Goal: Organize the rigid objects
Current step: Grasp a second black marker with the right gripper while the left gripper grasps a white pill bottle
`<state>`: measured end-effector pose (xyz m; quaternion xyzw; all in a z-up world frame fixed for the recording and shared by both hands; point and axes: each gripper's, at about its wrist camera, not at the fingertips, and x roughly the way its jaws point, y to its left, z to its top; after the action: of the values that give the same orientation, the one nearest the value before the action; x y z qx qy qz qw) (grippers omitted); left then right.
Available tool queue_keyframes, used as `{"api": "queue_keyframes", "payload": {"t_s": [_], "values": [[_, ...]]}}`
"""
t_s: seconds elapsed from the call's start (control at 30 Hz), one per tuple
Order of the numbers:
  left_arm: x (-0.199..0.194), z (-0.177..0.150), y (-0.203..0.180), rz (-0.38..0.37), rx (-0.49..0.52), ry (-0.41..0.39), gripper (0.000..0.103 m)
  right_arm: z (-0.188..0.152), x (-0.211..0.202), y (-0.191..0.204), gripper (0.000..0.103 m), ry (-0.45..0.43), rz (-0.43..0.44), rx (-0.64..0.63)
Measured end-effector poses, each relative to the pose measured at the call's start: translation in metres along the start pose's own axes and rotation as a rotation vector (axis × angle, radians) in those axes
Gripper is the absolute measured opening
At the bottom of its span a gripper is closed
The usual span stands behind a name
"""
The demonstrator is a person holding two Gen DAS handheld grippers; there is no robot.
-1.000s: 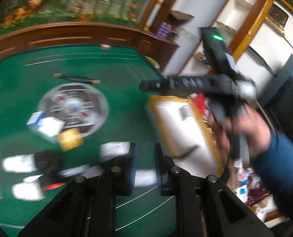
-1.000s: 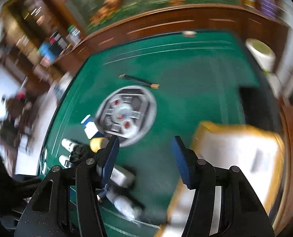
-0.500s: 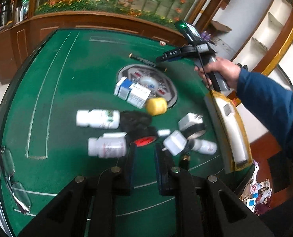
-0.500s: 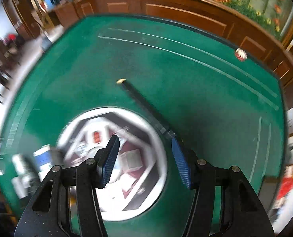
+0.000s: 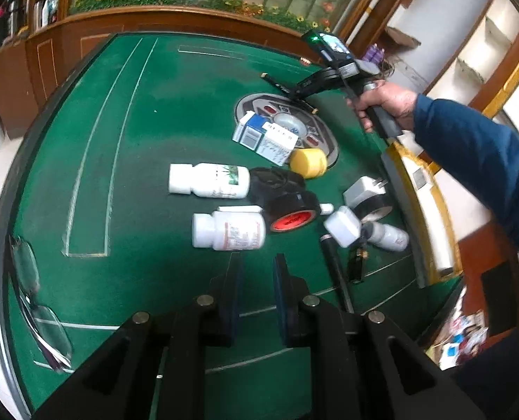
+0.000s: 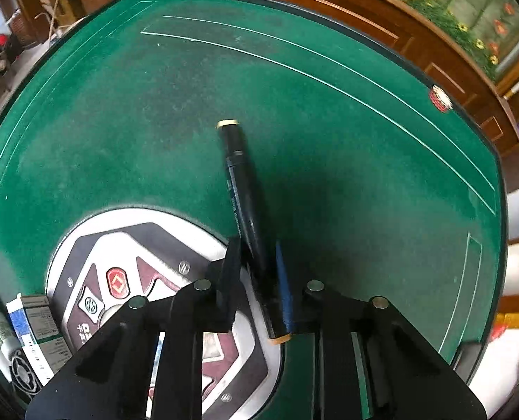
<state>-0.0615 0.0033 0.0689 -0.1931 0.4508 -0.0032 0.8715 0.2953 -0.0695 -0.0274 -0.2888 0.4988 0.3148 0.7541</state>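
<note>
- The black pen (image 6: 244, 206) is being clamped by the right tongs (image 6: 257, 262), whose jaws have just been closing; its gold-tipped end is being pointed ahead of the tongs over the green table (image 6: 329, 140).
- The left tongs (image 5: 256, 273) are being held together, empty.
- Two white bottles (image 5: 229, 231) are being seen just ahead of them.

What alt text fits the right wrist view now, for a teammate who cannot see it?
The right hand-held gripper is shut on a dark pen with gold ends, which lies on the green felt table beside a round silver control panel. The jaws have just closed. Small boxes sit at the lower left edge.
</note>
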Motion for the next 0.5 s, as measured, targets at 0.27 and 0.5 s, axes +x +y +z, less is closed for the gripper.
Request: {"api": "queue_keyframes", "payload": {"t_s": [0.27, 0.5], "values": [[0.028, 0.022, 0.003, -0.020, 0.203, 0.084, 0.016, -0.077, -0.066, -0.023, 0.015, -0.087, 0.188, 0.249], [0.055, 0.041, -0.002, -0.010, 0.443, 0.184, 0.017, -0.189, -0.145, -0.011, 0.015, -0.185, 0.348, 0.354]]}}
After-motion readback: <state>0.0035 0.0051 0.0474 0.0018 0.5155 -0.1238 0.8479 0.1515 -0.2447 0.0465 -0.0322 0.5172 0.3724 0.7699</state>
